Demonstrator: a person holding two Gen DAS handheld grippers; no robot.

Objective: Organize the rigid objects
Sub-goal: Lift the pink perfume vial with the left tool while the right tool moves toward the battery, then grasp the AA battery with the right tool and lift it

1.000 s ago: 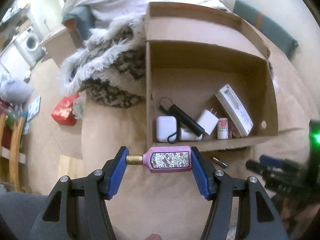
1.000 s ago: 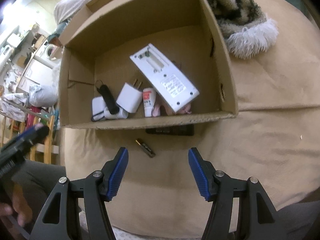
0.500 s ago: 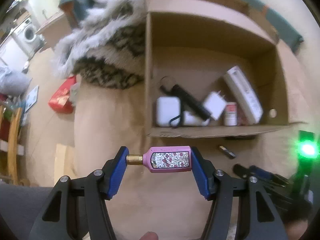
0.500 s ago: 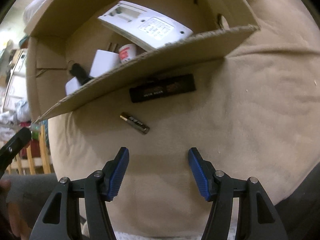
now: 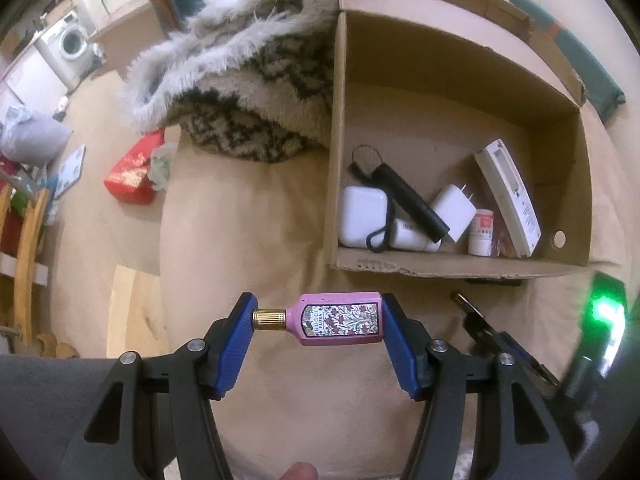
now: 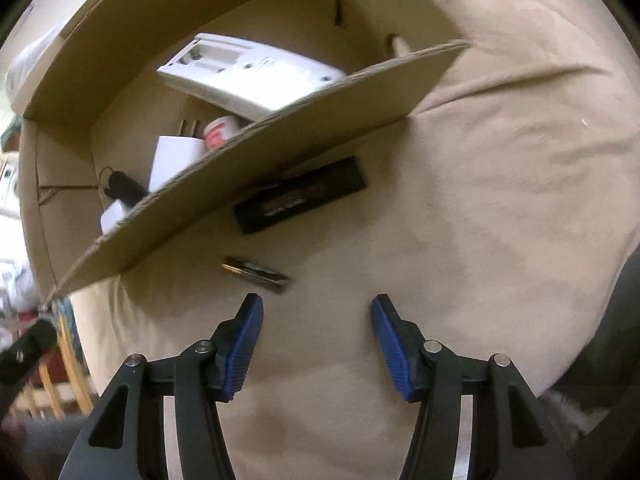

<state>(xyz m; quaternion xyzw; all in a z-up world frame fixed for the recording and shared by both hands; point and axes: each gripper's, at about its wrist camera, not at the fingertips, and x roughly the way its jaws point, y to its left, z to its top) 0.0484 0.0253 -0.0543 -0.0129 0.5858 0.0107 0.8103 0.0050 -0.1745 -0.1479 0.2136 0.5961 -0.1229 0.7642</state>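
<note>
My left hand-held gripper (image 5: 318, 322) is clamped end to end on the pink bottle (image 5: 338, 319), gold cap against one pad and base against the other, just as it was a second ago; it hangs at lower centre of the left view, outside the box (image 5: 440, 266) and short of its near wall. What has changed is on the right: my right hand-held gripper (image 6: 317, 320) has dropped and rolled, so the box now slants across the upper left of its view, and the battery (image 6: 256, 273) lies just above its left pad, with the black bar (image 6: 302, 196) beyond it against the box wall. Its jaws have just been closing a little, yet they stand well apart with only the beige bed cover (image 6: 500, 200) between them. I judge that two loose items remain outside the box, and the battery is the one I am lining up for. The bottle is not yet in the box.
</note>
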